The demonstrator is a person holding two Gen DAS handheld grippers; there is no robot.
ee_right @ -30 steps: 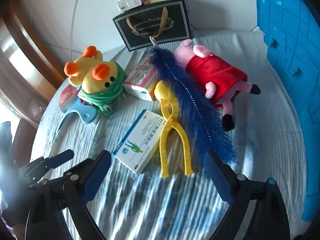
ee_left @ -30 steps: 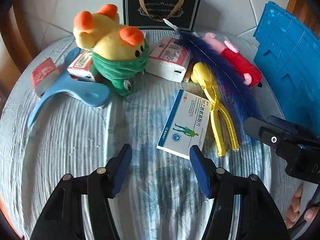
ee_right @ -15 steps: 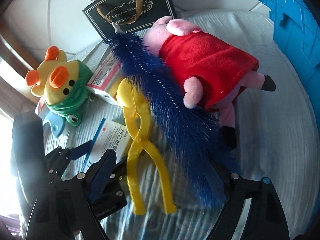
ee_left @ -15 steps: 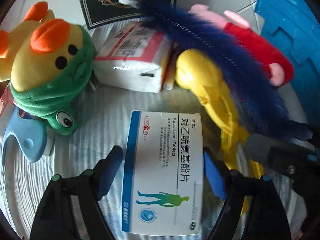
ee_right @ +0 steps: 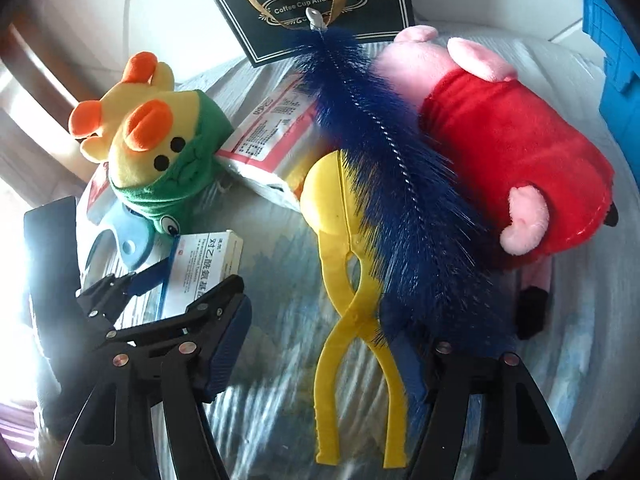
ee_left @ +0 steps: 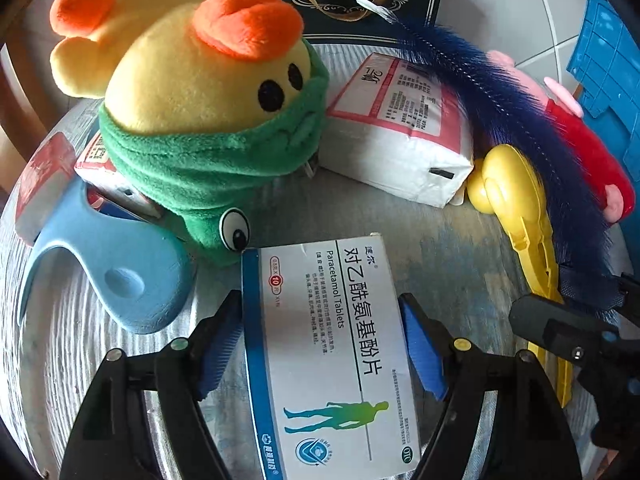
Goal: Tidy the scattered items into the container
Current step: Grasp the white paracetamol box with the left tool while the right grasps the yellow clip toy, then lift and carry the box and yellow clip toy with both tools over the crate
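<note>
Both tools come down on a cluttered, cloth-covered surface (ee_left: 448,264). We see the left tool (ee_left: 318,304) with its blue pads set against the two long edges of the paracetamol box (ee_left: 328,340). Its jaws have just been closing, and the box lies lengthwise between them in what reads as a grip. Straight ahead of that tool, touching the box's far corner, lies the duck plush (ee_left: 200,92) in its green frog hood. A pale blue plastic piece (ee_left: 120,272) rests ahead to the left, and a tissue pack (ee_left: 400,140) ahead to the right. The right tool (ee_right: 336,320) stands apart, though its jaws have just been closing. The handles of the yellow tongs (ee_right: 340,208) and the bushy end of the blue feather wand (ee_right: 384,152) lie between its fingers, and the left pad is clear of the tongs. We cannot see the right pad behind the feather. To the right of the wand lies the pig plush (ee_right: 500,140) in red, and a black gift bag (ee_right: 320,0) lies at the far edge. The blue container (ee_left: 608,80) waits at the far right of the left tool, with the scattered things outside it.
</note>
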